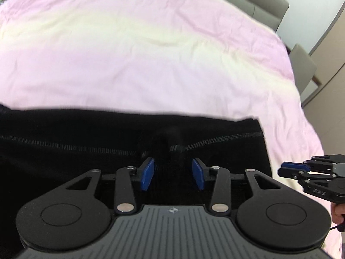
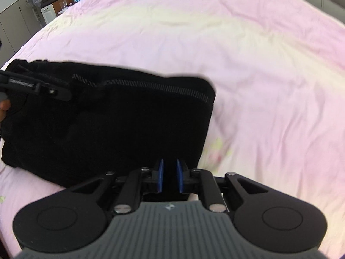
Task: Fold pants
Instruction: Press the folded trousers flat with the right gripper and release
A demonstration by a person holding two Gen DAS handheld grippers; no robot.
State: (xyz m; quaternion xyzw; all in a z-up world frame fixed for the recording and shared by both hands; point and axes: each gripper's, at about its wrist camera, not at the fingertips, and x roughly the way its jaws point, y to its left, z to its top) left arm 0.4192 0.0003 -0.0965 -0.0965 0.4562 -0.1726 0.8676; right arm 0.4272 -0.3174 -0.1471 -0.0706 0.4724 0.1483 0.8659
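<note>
My left gripper hangs released, jaws apart over the pants, gripping nothing. My right gripper, nearly clenched, holds nothing at the pants' edge.

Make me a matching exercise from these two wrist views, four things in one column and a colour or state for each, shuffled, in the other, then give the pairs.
Column one:
1. pants
2. bed cover
3. left gripper
4. right gripper

Column two:
A. pads standing well apart, nothing pinched
B. pink, spread out flat
C. black, folded into a compact block
D. pads close together with a narrow gap

Pairs: 1-C, 2-B, 3-A, 4-D
</note>
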